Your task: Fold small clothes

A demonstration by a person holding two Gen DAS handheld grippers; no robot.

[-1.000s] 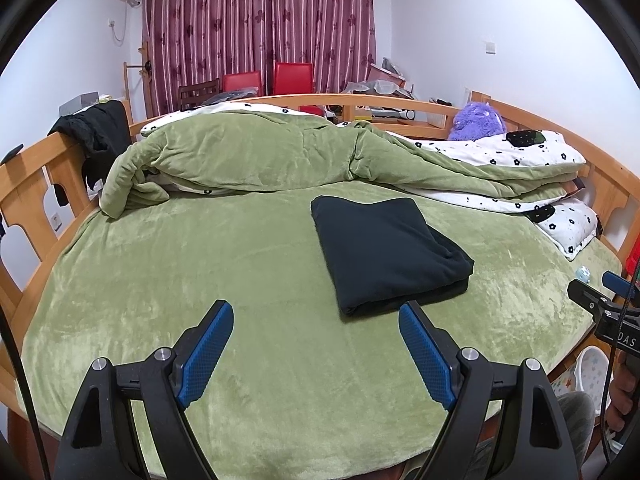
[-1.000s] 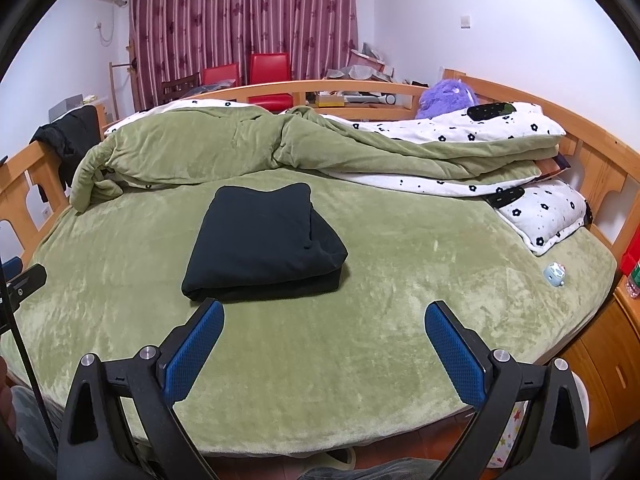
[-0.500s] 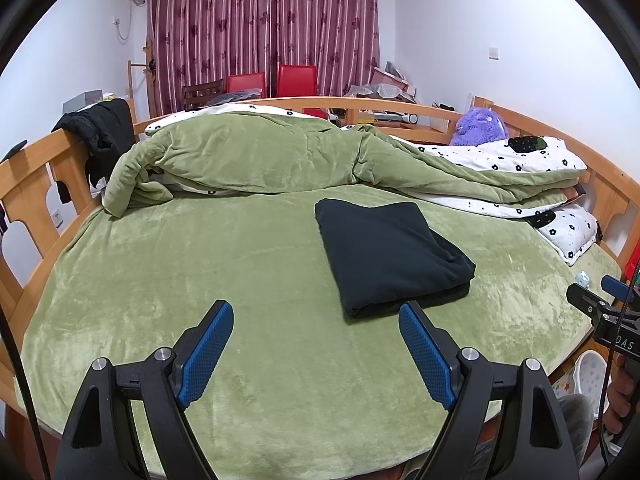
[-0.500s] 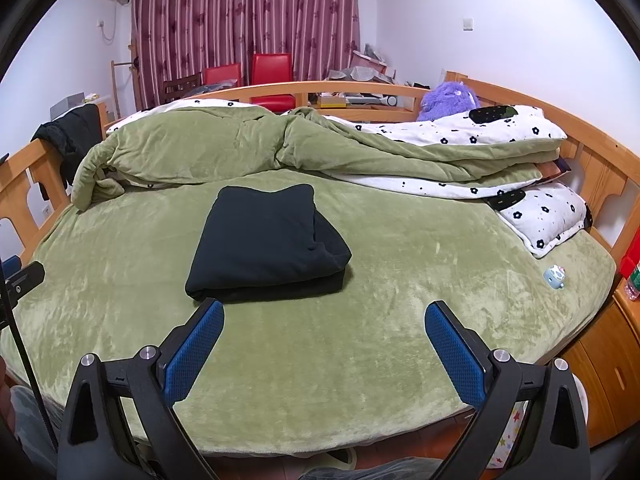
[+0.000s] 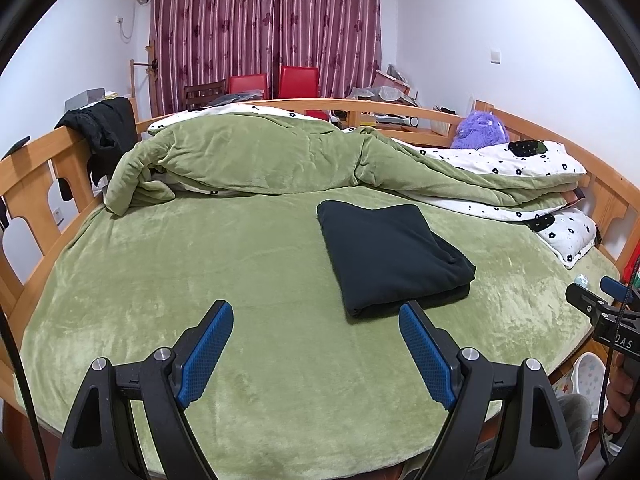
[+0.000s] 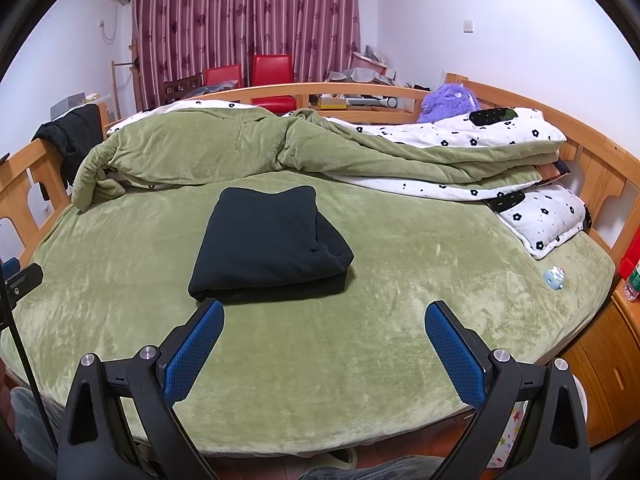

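Observation:
A black garment [image 5: 390, 258] lies folded into a thick rectangle on the green bed cover [image 5: 200, 280]; it also shows in the right wrist view [image 6: 268, 248]. My left gripper [image 5: 316, 336] is open and empty, held over the bed's near edge just short of the garment's near edge. My right gripper [image 6: 324, 340] is open and empty, near the garment's near right corner without touching it. The right gripper's tip shows at the right edge of the left wrist view [image 5: 600, 308].
A rumpled green quilt [image 5: 260, 160] and a floral white blanket [image 6: 460, 136] lie across the far side of the bed. A floral pillow [image 6: 540, 220] and a small blue toy [image 6: 554, 278] sit at the right. Wooden rails [image 5: 36, 184] ring the bed. A wooden cabinet [image 6: 612, 364] stands at the right.
Both grippers have drawn slightly back and tilted up, so the garment sits a little lower and farther in the views. The garment has not moved. Both grippers stay open.

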